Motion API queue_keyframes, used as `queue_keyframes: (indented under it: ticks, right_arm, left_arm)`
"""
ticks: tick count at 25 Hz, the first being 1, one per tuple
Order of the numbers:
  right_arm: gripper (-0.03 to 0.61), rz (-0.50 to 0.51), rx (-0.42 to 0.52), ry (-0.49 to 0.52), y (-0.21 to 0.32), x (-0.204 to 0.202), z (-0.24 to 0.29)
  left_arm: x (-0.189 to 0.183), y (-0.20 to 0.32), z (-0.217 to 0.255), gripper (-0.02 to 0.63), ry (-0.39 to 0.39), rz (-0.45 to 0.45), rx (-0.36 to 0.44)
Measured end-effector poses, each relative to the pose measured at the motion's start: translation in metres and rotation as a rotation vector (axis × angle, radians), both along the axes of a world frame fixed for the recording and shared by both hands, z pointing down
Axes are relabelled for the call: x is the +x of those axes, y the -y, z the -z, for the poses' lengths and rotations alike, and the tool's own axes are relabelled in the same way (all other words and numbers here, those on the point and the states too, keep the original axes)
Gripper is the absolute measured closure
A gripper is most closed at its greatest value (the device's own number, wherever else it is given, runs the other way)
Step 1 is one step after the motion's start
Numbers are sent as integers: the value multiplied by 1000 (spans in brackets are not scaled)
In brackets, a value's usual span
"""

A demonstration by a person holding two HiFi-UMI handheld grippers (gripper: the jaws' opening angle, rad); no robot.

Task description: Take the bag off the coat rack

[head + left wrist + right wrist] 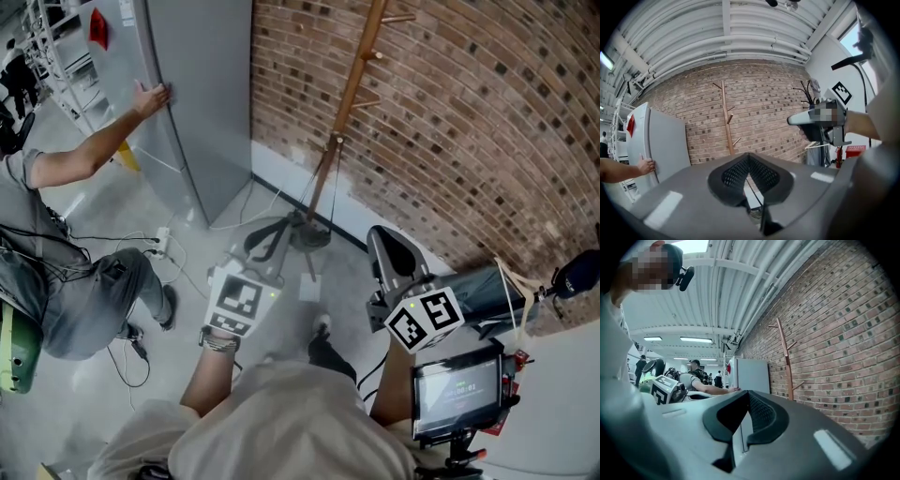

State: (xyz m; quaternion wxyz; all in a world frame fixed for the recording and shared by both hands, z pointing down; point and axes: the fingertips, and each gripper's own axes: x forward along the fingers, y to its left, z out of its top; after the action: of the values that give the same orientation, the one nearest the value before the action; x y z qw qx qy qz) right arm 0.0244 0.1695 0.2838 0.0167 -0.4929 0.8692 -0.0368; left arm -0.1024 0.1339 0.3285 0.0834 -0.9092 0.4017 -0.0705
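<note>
The wooden coat rack (349, 94) stands against the brick wall, and its pegs are bare in all three views (725, 117) (786, 359). A dark grey bag (489, 292) with pale straps (511, 281) lies at the right, just behind my right gripper's marker cube; what it rests on is hidden. My left gripper (266, 236) points toward the rack's base, shut with nothing in it (749, 162). My right gripper (384, 247) is held beside it, also shut and empty (746, 401). Both are well short of the rack.
A tall grey cabinet (197, 94) stands left of the rack, with a person's hand (150, 97) on its edge. That person sits at the left (66, 272), with cables (155, 246) on the floor nearby. A small screen (457, 389) sits at lower right by a white surface (562, 394).
</note>
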Motion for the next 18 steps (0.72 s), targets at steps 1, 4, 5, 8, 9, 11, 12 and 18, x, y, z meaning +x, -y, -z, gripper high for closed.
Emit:
queue_keyframes:
  ticks: [1, 4, 5, 8, 9, 11, 12, 18]
  right_arm:
    - [576, 0, -5, 6, 3, 0, -2]
    - [575, 9, -19, 23, 16, 2, -8]
    - [575, 14, -22, 29, 22, 2, -9]
    - [576, 31, -23, 42, 44, 5, -10]
    - [576, 37, -23, 43, 52, 6, -10]
    - [576, 51, -23, 41, 70, 8, -10]
    - [577, 57, -24, 39, 79, 9, -10]
    - [575, 87, -39, 6, 138, 23, -12]
  left_arm:
    - [1, 2, -2, 614, 3, -2, -3]
    - [3, 12, -8, 614, 18, -4, -14]
    - [3, 18, -10, 614, 22, -3, -17]
    - [5, 37, -10, 615, 33, 6, -21]
    - [6, 44, -10, 614, 36, 10, -21]
    - [9, 59, -8, 614, 40, 20, -18]
    - [10, 67, -7, 614, 41, 26, -16]
    - [24, 119, -5, 614, 35, 58, -24]
